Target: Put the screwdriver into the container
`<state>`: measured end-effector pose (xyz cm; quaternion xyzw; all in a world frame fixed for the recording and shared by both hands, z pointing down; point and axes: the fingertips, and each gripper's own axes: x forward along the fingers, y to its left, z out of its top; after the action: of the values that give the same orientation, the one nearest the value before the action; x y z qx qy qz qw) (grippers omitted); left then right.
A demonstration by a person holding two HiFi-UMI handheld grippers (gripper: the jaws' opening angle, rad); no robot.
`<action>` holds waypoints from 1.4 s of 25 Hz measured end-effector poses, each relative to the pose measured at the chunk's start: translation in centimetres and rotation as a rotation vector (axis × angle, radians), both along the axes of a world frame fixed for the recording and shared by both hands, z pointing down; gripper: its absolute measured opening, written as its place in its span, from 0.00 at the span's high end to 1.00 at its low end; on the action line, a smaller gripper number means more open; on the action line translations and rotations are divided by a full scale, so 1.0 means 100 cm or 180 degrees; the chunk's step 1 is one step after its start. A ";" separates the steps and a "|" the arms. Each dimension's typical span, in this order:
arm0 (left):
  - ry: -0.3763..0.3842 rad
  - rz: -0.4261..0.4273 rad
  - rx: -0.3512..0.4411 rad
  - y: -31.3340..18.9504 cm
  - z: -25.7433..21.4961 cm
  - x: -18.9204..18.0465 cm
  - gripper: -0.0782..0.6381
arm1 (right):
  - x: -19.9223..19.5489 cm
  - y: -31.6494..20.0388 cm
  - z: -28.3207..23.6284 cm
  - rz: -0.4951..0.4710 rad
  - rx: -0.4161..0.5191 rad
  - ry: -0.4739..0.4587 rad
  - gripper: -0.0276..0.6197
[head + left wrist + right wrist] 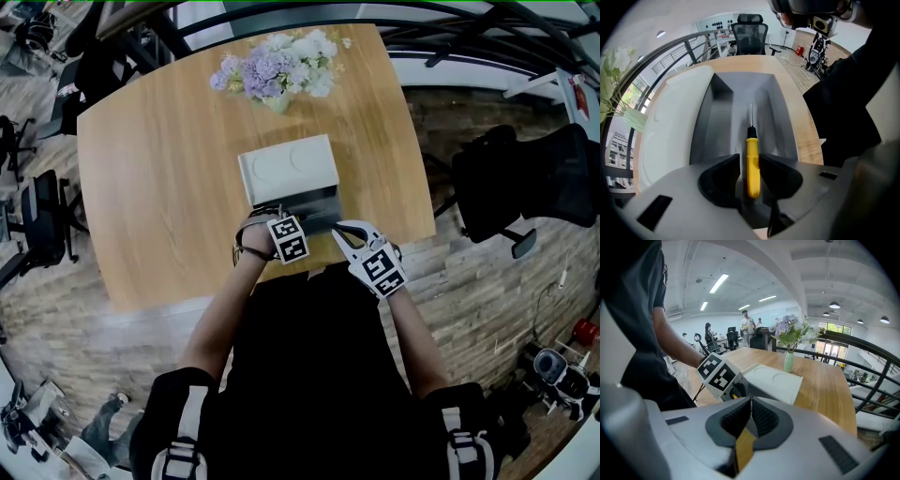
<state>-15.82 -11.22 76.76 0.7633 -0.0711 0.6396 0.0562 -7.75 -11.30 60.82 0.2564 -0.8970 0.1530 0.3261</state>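
Left gripper [749,161], jaws parted: yellow screwdriver [753,176] lies between them, apparently unclamped, its shaft pointing into the grey container [712,119]. Right gripper [751,404] closed, empty.

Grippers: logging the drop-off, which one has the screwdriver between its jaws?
The left gripper: the yellow screwdriver sits between its parted jaws, over the container. The right gripper is shut, empty.

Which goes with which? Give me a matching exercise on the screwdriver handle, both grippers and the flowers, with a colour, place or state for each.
Column one:
1 screwdriver handle
2 left gripper
3 right gripper
4 flowers

Column two:
A at the far end of the table
B jaws shut, nothing between them
C yellow
D jaws apart

Pairs: 1-C, 2-D, 3-B, 4-A
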 end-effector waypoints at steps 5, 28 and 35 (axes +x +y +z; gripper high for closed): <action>0.0046 -0.0007 0.0004 0.001 -0.003 0.000 0.70 | 0.001 0.001 -0.001 -0.0004 0.0000 0.0010 0.92; 0.0508 -0.0291 -0.0159 0.005 -0.024 0.002 0.68 | -0.003 -0.001 -0.005 -0.0127 0.0021 0.0041 0.91; 0.0768 -0.0656 0.0023 -0.002 -0.041 -0.008 0.73 | -0.018 -0.007 -0.008 -0.0350 0.0059 0.0066 0.91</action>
<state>-16.65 -11.44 72.62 0.8235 -0.1441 0.5338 0.1270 -9.57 -12.05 59.97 0.2113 -0.9076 0.1239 0.3408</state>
